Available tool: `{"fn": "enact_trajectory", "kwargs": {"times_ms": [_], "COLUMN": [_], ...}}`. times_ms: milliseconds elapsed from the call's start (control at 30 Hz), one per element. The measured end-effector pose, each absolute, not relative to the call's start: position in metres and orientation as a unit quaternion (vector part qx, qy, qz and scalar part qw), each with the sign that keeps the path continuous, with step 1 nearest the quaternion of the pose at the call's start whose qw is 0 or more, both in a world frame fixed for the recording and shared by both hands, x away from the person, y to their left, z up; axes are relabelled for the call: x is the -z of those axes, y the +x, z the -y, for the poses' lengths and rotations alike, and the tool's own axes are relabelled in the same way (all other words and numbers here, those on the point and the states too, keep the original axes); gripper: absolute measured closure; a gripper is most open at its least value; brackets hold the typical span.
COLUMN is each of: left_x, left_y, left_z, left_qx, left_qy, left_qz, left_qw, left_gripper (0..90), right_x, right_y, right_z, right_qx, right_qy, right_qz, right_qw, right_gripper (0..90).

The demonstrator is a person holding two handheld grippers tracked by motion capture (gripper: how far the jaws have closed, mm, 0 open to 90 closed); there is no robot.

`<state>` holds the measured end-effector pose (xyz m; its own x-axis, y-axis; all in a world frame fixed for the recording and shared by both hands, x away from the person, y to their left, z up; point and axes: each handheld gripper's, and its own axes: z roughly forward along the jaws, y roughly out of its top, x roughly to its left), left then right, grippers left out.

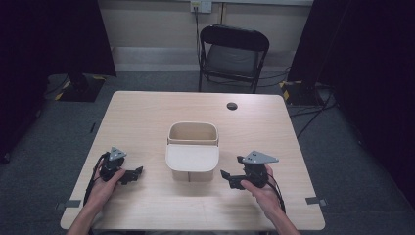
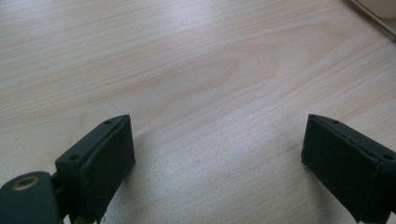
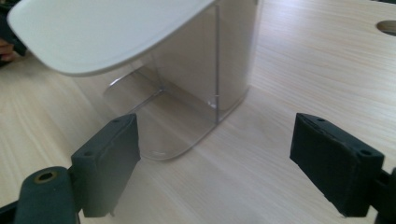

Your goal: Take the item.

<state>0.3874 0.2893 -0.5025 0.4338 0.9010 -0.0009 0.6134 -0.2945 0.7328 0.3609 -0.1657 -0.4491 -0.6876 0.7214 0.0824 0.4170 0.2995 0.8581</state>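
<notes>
A clear plastic container (image 1: 193, 147) stands mid-table with its white lid (image 1: 192, 157) hinged open toward the front edge. The right gripper view looks at that container (image 3: 205, 60) from close by, the lid (image 3: 93, 32) overhanging at the upper left. My right gripper (image 1: 228, 178) rests low on the table to the container's right, open and empty (image 3: 215, 163). My left gripper (image 1: 134, 174) sits on the table to the container's left, also open with nothing between its jaws (image 2: 217, 158); bare wood lies ahead of it.
The light wooden table (image 1: 147, 112) has a round cable hole (image 1: 232, 105) at the back right. A black folding chair (image 1: 232, 54) stands behind the table. Dark curtains hang at both sides. Tape marks (image 1: 315, 200) sit near the front corners.
</notes>
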Motion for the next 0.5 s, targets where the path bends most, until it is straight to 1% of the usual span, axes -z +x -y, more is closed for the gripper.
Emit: {"fn": "enact_trajectory", "kwargs": {"times_ms": [500], "left_x": [0.502], "left_y": [0.388], "left_z": [-0.289], "left_qx": [-0.215], "left_qy": [0.776], "left_qz": [-0.489], "left_qw": [0.335], "left_gripper": [8.3], "right_x": [0.449], "right_y": [0.360], "right_z": [0.140], "right_qx": [-0.478], "right_qy": [0.328], "right_qz": [-0.802], "right_qw": [0.145], "right_gripper": [15.9]}}
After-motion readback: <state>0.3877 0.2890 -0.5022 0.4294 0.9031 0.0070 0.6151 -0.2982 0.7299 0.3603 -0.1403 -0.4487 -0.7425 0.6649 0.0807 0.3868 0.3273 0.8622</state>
